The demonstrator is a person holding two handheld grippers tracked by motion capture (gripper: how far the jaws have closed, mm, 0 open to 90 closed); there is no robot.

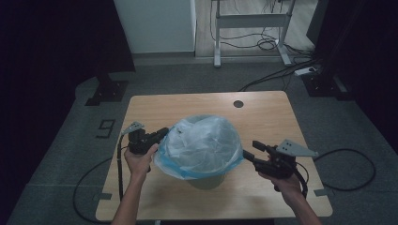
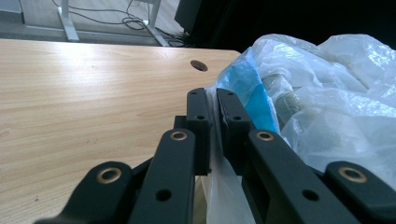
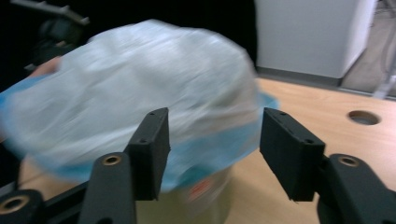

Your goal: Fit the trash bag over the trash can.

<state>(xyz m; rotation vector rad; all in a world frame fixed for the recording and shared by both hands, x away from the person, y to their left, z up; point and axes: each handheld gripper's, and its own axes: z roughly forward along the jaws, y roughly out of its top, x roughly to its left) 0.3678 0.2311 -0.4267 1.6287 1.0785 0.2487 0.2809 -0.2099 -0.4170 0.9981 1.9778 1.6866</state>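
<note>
A clear plastic bag with a blue rim (image 1: 202,143) bulges over a pale bin (image 1: 206,180) in the middle of the wooden table (image 1: 155,105). My left gripper (image 1: 162,133) is at the bag's left edge. In the left gripper view its jaws (image 2: 212,100) are shut on a thin fold of the bag (image 2: 327,93) by the blue rim. My right gripper (image 1: 250,148) stands open just right of the bag, clear of it. In the right gripper view the blurred bag (image 3: 140,79) and the bin (image 3: 196,200) lie beyond its spread jaws (image 3: 212,135), with nothing between the pads.
A round cable hole (image 1: 238,103) sits near the table's far edge. Beyond the table stand a white cabinet (image 1: 157,23) and a desk frame (image 1: 251,28) with cables on the floor. Bare tabletop lies behind and to both sides of the bin.
</note>
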